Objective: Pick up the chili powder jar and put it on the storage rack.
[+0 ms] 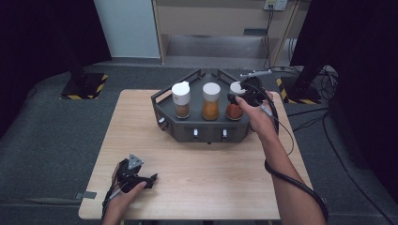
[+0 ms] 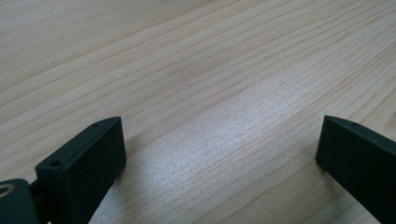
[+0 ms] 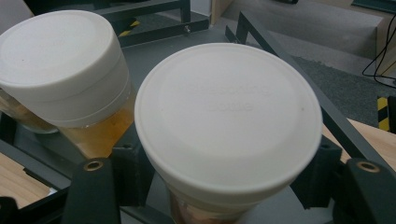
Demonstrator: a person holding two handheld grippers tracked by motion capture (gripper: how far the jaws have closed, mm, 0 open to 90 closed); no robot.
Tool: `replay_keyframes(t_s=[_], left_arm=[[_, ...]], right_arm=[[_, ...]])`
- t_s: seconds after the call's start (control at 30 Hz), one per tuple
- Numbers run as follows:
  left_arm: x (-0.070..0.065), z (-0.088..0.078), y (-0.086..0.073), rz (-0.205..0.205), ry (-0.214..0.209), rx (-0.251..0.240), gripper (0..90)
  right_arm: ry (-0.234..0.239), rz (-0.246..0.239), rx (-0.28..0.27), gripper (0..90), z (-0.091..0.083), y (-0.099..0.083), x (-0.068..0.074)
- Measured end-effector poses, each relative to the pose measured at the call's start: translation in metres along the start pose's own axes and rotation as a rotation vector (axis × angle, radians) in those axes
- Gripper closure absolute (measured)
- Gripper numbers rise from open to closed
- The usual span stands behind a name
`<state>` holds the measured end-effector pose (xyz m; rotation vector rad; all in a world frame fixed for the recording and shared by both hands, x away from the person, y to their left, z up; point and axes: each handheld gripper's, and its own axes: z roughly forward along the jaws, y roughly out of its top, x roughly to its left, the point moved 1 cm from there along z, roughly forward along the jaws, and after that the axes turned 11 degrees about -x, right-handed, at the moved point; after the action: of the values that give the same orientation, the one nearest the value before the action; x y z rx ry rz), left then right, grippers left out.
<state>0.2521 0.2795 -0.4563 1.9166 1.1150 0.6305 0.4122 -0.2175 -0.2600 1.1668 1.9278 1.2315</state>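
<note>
Your right gripper [image 1: 240, 97] is pinching the clear spice jar with the white lid and red-brown contents [image 1: 234, 108], its black jaws clamped on either side just below the lid [image 3: 228, 116]. That jar stands at the right end of the dark grey metal rack [image 1: 187, 125], which sits at the far middle of the pale wooden table [image 1: 141, 136]. Just left of it stands the white-lidded jar of orange powder [image 1: 210, 101], and further left, the white-lidded jar of brown spice [image 1: 180, 100]. Your left gripper [image 1: 143, 180] rests on the near left part of the table, jaws spread wide with bare wood between them.
</note>
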Motion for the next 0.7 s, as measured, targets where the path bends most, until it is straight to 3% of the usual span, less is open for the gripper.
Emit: replay_keyframes(t_s=[0.7], left_arm=[[-0.0001, 0.0000, -0.0001, 0.000, 0.000, -0.001, 0.0]], right_arm=[[0.002, 0.002, 0.003, 34.5, 0.0018, -0.0078, -0.0040]])
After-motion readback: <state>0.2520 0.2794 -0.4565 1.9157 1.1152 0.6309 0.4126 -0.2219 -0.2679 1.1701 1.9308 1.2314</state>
